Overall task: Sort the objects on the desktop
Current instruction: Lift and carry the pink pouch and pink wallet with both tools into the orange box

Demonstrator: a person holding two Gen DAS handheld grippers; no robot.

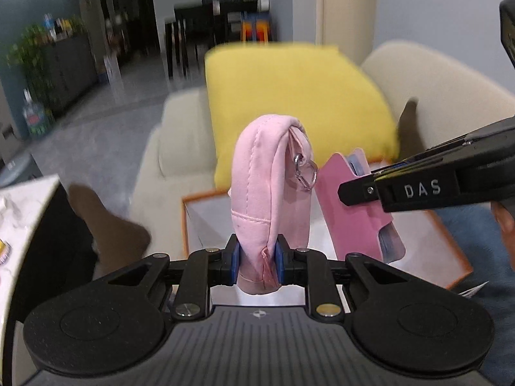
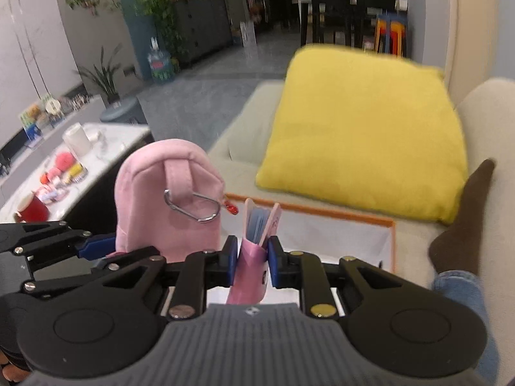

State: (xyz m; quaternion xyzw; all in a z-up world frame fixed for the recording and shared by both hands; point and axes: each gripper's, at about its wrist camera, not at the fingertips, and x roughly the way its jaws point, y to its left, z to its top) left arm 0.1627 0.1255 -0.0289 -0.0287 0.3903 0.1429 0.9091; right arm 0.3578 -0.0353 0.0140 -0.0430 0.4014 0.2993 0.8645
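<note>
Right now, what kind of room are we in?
Most likely a home living room: a beige sofa with a yellow cushion, a marble-topped coffee table, and a dining area behind.

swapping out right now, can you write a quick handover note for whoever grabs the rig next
Left tongs: shut on the pink pouch, held upright in the air.
Right tongs: shut on the pink card wallet, also lifted.
Both hang above the orange-rimmed box on the sofa, beside the yellow cushion.
Done: both items picked up.
Left: set them down, probably in the box; more clutter waits on the marble table.
</note>
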